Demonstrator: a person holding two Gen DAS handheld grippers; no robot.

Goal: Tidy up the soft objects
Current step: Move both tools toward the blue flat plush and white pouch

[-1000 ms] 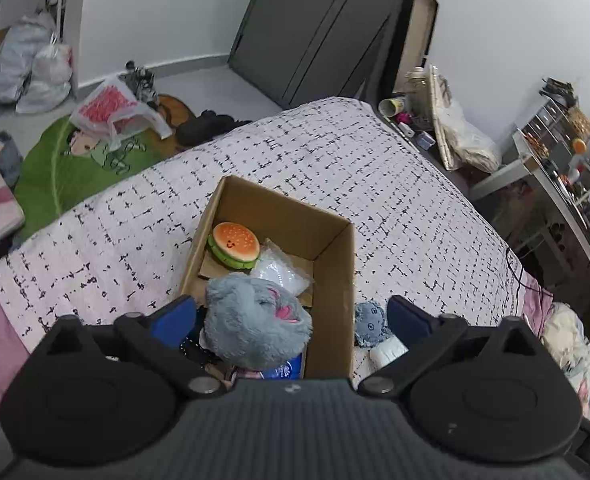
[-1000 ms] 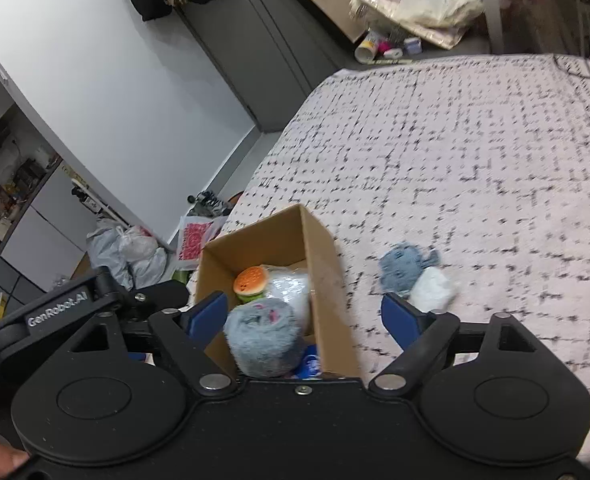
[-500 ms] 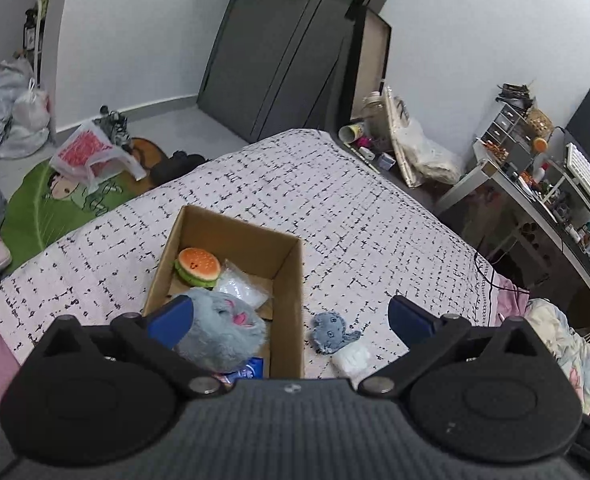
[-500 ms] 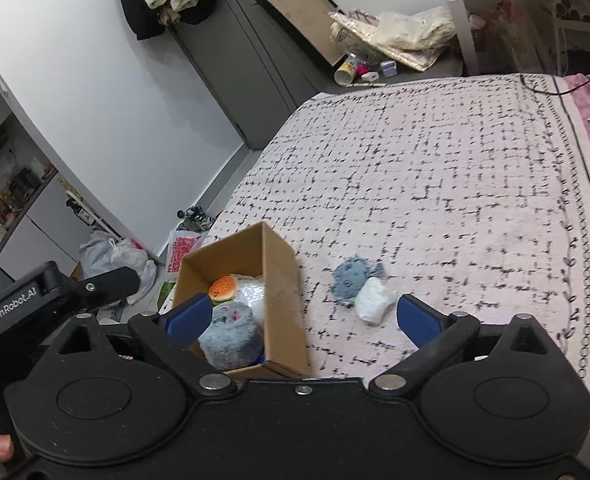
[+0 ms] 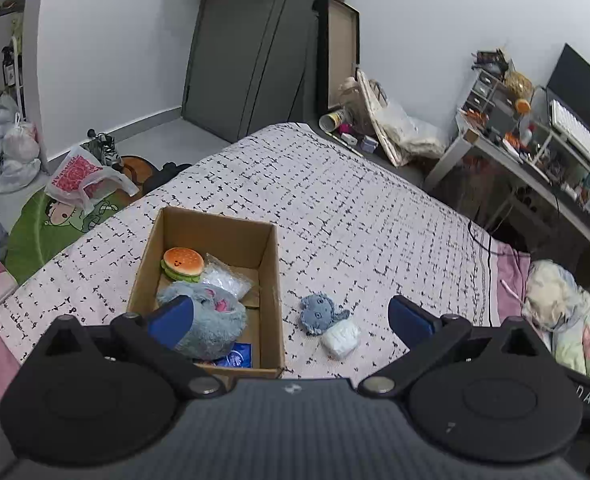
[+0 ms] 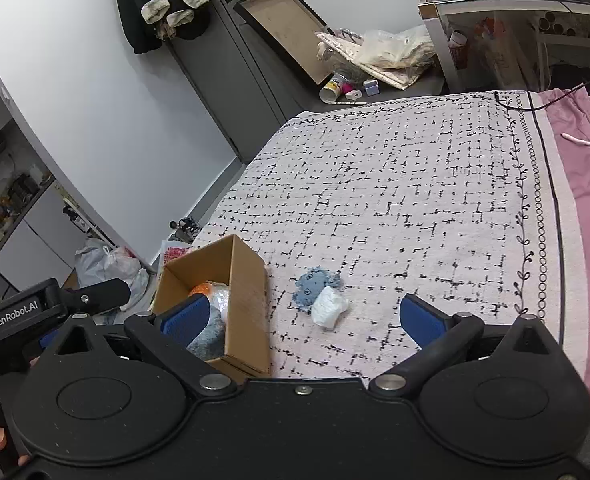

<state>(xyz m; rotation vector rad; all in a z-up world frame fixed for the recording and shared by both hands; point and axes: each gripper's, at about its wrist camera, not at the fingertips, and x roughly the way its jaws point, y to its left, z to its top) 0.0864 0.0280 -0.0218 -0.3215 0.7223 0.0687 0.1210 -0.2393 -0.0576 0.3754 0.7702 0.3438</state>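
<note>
Lower left of frame: cardboard box (image 5: 273, 280) holds burger toy (image 5: 183, 264), grey plush (image 5: 211, 322). Blue plush (image 5: 321, 314), white bundle (image 5: 341, 338) left outside. Left gripper (image 5: 291, 318), right gripper (image 6: 315, 318) spread wide, empty.

Bed (image 5: 355, 200): box (image 5: 273, 280), octopus (image 5: 321, 314), bundle (image 5: 341, 338).

A bed (image 5: 335, 200) under a white quilt crossed with black dashes fills the middle of the room, with a pink sheet (image 6: 587, 184) showing at its 3 o'clock edge. Pale walls (image 5: 107, 52) meet a dark grey wardrobe (image 5: 251, 48) at 12 o'clock, where a framed board (image 6: 287, 28) leans and dark clothes (image 6: 163, 0) hang on the door. At 2 o'clock stands a cluttered white desk (image 5: 535, 148) with a monitor (image 5: 579, 88); at 9 o'clock the grey floor (image 5: 143, 136) carries a green rug (image 5: 51, 228) and tied plastic bags (image 5: 3, 148).
</note>
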